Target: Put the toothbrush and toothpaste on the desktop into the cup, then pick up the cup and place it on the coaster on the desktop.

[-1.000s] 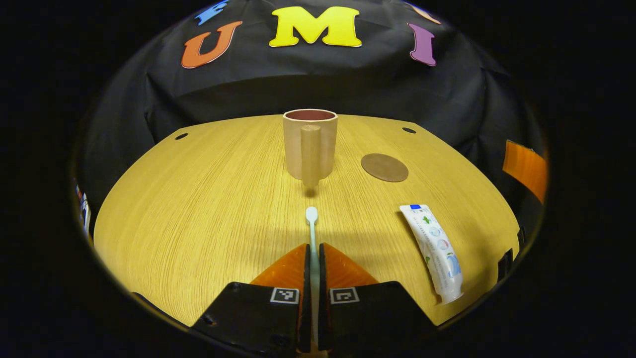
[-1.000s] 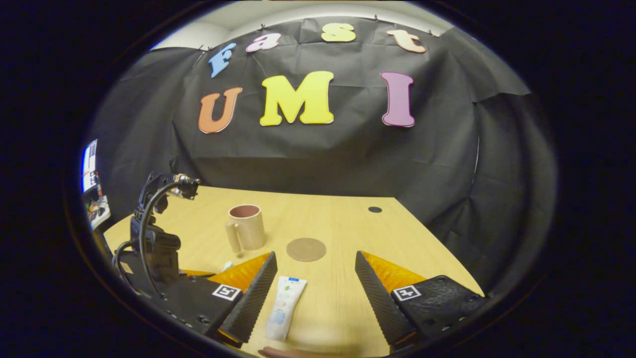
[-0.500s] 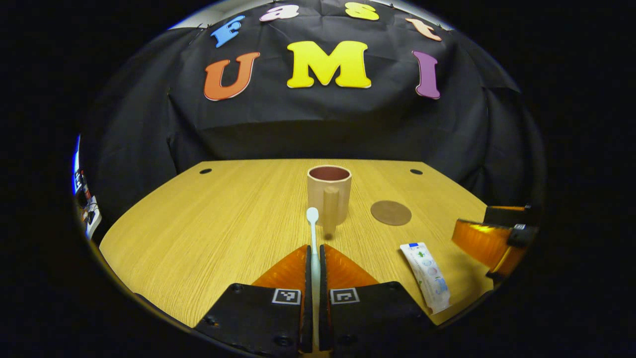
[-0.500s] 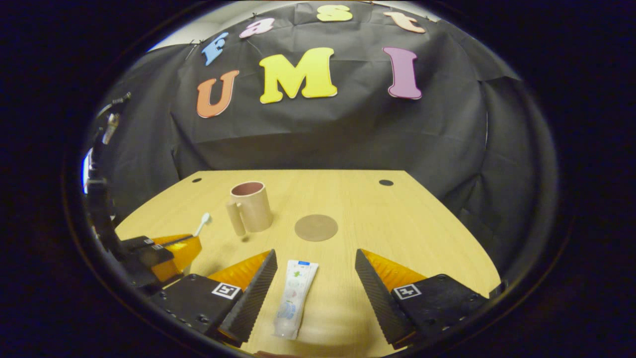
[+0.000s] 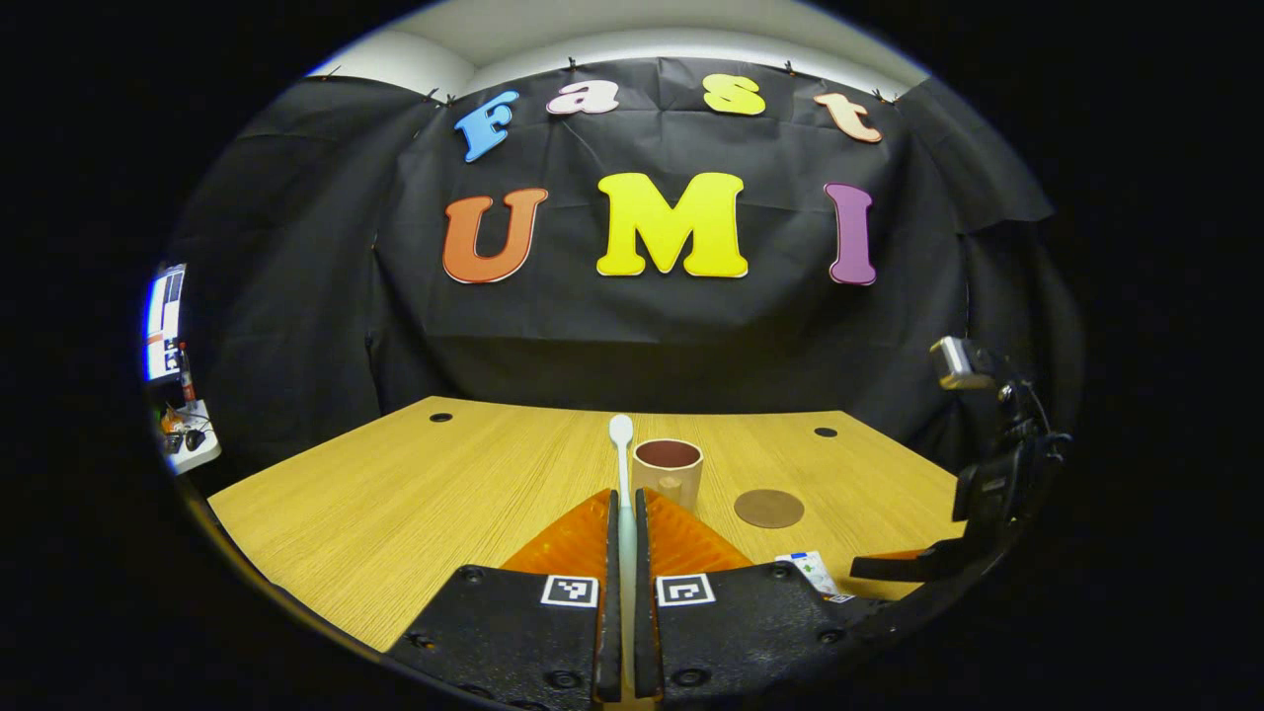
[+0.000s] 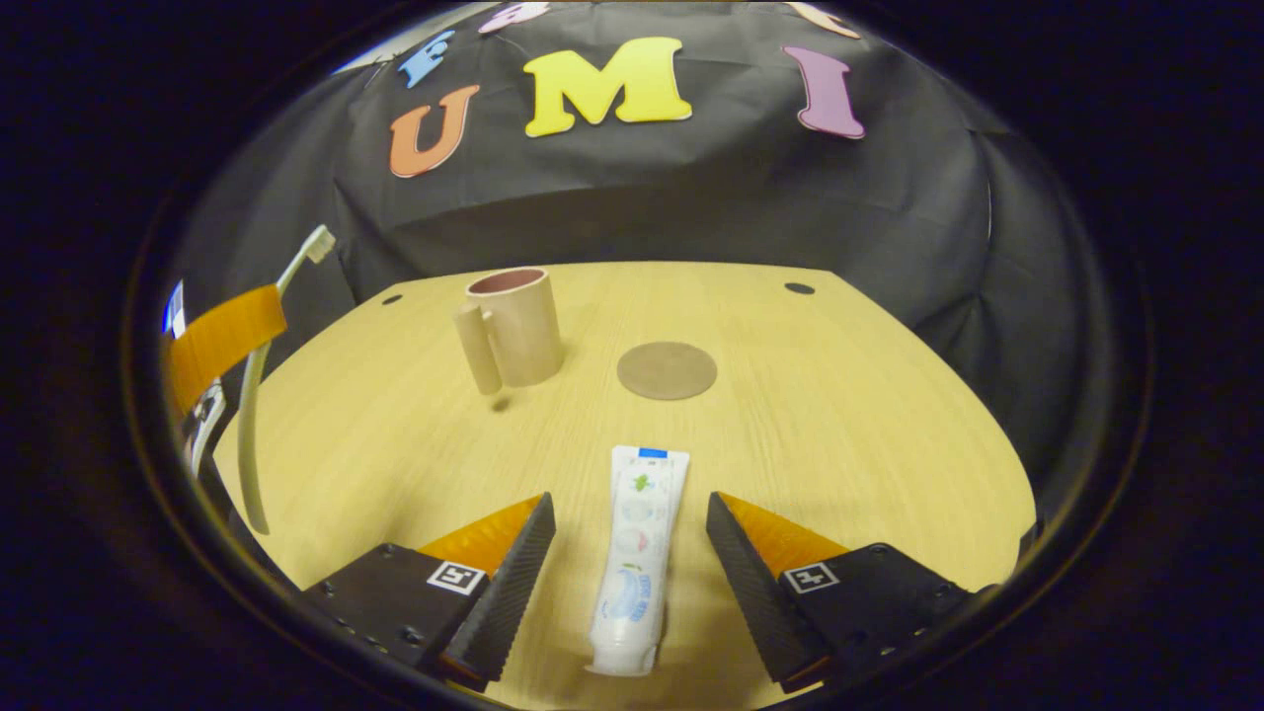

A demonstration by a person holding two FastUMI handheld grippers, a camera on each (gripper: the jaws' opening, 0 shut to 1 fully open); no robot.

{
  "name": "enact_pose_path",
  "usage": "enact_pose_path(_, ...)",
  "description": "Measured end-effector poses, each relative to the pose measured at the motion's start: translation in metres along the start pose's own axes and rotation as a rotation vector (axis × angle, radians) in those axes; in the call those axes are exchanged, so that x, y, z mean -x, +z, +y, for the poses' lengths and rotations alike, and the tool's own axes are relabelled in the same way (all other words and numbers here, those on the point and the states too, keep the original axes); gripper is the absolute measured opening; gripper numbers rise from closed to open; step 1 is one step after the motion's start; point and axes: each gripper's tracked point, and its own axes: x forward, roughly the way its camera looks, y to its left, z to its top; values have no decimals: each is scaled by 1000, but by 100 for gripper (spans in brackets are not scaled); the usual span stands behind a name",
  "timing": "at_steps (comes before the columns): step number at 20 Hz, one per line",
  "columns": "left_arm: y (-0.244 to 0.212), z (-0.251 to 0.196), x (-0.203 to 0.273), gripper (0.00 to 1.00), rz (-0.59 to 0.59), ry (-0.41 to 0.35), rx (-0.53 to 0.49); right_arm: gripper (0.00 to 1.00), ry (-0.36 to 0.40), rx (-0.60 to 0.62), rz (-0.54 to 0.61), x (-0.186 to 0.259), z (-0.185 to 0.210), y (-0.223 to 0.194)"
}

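At the bottom centre of the left gripper view, the left gripper (image 5: 622, 513) has its fingers pressed together on the toothbrush (image 5: 620, 464), whose handle runs up between them and whose head stands clear at mid-frame, just left of the cup's rim. In the right gripper view the same toothbrush (image 6: 259, 395) hangs well above the surface at the far left of the frame.

At the bottom of the right gripper view, the right gripper (image 6: 630, 538) has its fingers spread wide and holds nothing. The toothpaste (image 6: 637, 553) lies flat on the surface (image 6: 839, 415) between them, cap end nearest the camera, with a gap on either side.

Farther up, left of centre, the cup (image 6: 518, 326) stands upright on the surface with its handle turned toward the camera. The coaster (image 6: 667, 370) lies bare just to its right, apart from it.

The step in hand looks like carrying the toothbrush to the cup. Next, the brush has to be brought over the cup's mouth and tipped downward before release. The right fingers would need to come down and close across the tube.

The tube carries small coloured icons and a blue band at its far end, but no brand or wording can be made out.
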Motion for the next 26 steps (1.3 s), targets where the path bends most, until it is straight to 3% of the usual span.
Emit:
enact_pose_path(4,4,5,1,8,-16,11,2,90,-31,-9,2,-5,-3,-3)
enact_pose_path(12,-1,14,-3,8,18,27,24,71,14,-23,56,-8,6,-15)
enact_pose_path(14,5,17,-1,8,3,37,17,68,-5,-18,55,-11,2,-16)
enact_pose_path(15,7,19,0,8,-2,42,20,63,-6,-11,51,-11,2,-16)
enact_pose_path(16,7,20,0,8,-4,42,24,51,-1,-5,49,-12,2,-15)
enact_pose_path(17,6,21,0,8,-2,42,28,50,-5,2,60,-9,2,-18)
enact_pose_path(18,5,22,-1,8,2,39,29,38,-4,16,54,-10,3,-17)
enact_pose_path(23,7,26,-1,8,6,34,17,18,-27,-7,22,-7,-2,-12)
enact_pose_path(26,13,21,1,8,-9,2,32,18,9,-25,-32,2,-1,1)
